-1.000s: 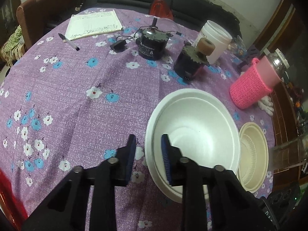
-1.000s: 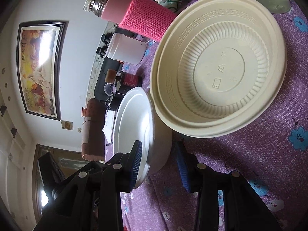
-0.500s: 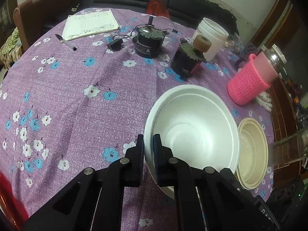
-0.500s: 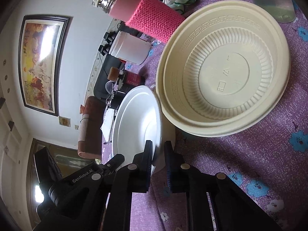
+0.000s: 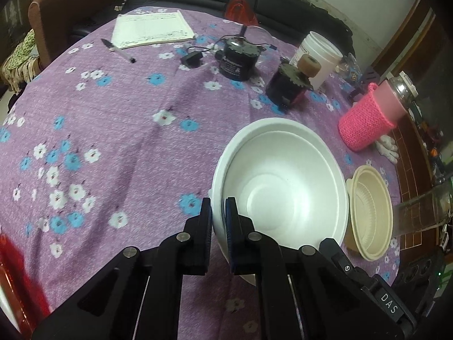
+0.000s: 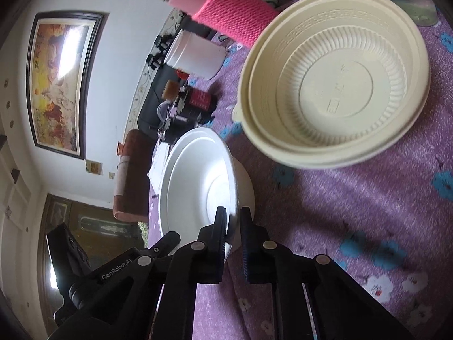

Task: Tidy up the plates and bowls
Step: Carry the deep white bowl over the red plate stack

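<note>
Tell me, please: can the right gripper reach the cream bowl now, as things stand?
Probably not yet. The right gripper is shut on the rim of the white bowl, as is the left gripper. The cream bowl lies just beyond, with bare cloth between.

Right hand-held gripper [image 6: 232, 228] clamped on rim of white foam bowl [image 6: 198, 181], pads either side of its wall; cream ribbed bowl [image 6: 337, 85] just beside it on purple floral worktop [image 6: 354, 198]; pink knit-sleeved bottle [image 6: 223, 8] and white tub [image 6: 195, 53] nearer far edge.
</note>
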Motion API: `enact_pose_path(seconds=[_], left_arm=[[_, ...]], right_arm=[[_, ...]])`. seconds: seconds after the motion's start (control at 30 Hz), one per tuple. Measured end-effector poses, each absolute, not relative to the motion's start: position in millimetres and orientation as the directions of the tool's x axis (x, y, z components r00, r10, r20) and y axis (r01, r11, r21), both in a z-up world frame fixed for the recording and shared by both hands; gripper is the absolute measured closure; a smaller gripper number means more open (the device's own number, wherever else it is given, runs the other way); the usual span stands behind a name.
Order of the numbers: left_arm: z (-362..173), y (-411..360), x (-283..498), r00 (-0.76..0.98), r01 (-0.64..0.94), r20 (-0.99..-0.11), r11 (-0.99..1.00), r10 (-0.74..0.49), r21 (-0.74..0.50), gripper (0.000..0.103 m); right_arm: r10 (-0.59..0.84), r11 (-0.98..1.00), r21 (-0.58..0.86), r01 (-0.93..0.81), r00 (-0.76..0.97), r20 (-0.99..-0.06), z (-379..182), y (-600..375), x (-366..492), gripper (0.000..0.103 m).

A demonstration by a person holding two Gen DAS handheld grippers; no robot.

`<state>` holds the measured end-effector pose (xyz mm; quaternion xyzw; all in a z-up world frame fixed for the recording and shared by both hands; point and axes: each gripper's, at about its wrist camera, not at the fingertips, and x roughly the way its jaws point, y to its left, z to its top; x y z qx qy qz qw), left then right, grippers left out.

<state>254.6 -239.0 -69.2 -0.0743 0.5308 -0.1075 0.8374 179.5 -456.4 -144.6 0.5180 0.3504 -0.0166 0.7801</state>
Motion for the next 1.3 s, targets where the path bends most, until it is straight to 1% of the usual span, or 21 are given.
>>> enact_pose_path(seconds=[0.33, 0.8, 1.3], left_arm=[[-58.5, -213.4, 219.6, 0.45, 0.13, -0.854, 0.965, -0.261, -0.226, 0.096], [-40.1, -176.9, 153.2, 0.527, 0.174, -0.805, 0.962, -0.271, -0.21, 0.096], [-15.7, -115.0, 106.2, 0.619, 0.15, -0.745, 0.968, -0.249, -0.199, 0.095]], right_arm=[[0.36, 0.513, 0.782, 0.354, 0.738, -0.57, -130.5, -430.2, 157.5, 0.094], [0.339, 0.608, 0.732, 0.308, 0.733, -0.589, -103.6, -385.8, 92.0, 0.094], [0.361, 0.676, 0.704, 0.221, 0.733, -0.576, -70.6, -329.1, 62.2, 0.094]])
